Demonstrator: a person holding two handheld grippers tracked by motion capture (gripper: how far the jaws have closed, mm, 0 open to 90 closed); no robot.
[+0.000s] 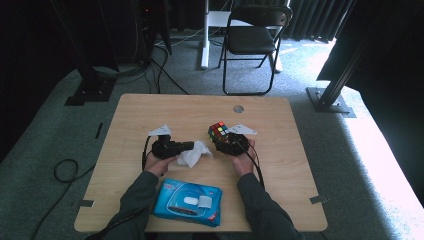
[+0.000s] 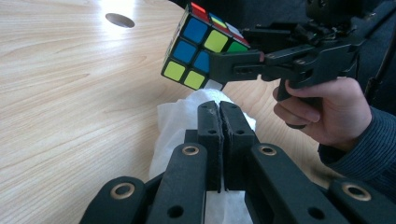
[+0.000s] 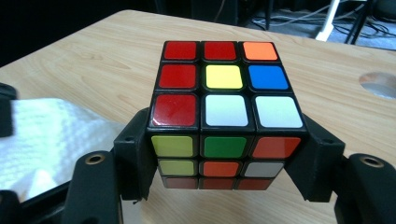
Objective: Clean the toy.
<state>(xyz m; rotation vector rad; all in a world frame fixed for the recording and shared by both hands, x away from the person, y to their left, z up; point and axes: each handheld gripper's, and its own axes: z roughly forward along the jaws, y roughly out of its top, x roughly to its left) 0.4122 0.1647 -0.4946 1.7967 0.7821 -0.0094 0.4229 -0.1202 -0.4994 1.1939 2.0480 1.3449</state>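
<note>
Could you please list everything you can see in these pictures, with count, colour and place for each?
puzzle cube: one, black with mixed colour stickers, held off the table in the right gripper
wipe: one, white, crumpled, mid-table, pinched by the left gripper
wipes pack: one, blue, flat on the near table edge between the forearms
table: one, light wood, with a round hole near its far edge
folding chair: one, black, on the floor beyond the table
cables: several, black, on the grey carpet at left
left gripper: one, black, jaws shut on the wipe
right gripper: one, black, jaws shut on the cube's sides
forearms: two, dark green sleeves, entering from the near edge
</note>
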